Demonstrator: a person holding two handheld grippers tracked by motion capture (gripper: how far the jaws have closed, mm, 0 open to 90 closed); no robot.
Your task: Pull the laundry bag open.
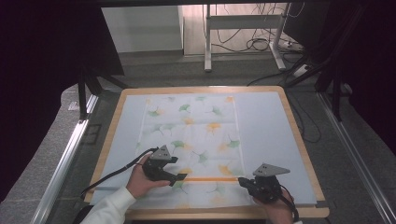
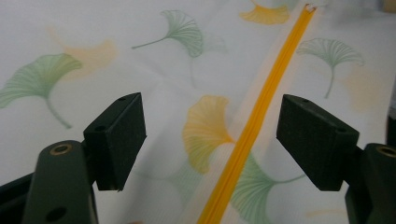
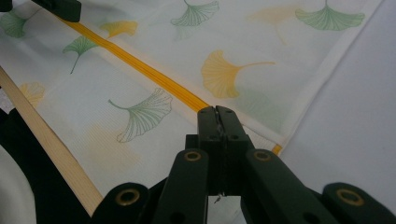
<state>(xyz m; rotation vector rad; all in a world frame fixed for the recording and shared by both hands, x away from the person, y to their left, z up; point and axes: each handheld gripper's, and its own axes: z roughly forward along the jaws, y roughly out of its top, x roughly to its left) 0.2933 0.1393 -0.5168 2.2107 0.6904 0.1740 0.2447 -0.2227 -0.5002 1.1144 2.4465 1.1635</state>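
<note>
A white cloth (image 1: 196,135) printed with green and yellow ginkgo leaves lies flat on the table. An orange stripe (image 1: 210,179) crosses it near the front edge. My left gripper (image 1: 181,177) hovers over the stripe's left part. Its jaws stand wide open, with the orange stripe (image 2: 261,107) running between them and untouched. My right gripper (image 1: 242,180) is shut, its tips (image 3: 217,112) low at the right end of the orange stripe (image 3: 140,67), close to the cloth's hem. Whether cloth is pinched between the tips I cannot tell. The left gripper (image 3: 60,7) also appears farther along the stripe.
A pale blue mat (image 1: 266,121) lies under the cloth on a wood-rimmed table (image 1: 299,135). Metal rails (image 1: 65,158) run along both sides. Behind the table stand a white desk frame (image 1: 208,42) and floor cables (image 1: 261,44).
</note>
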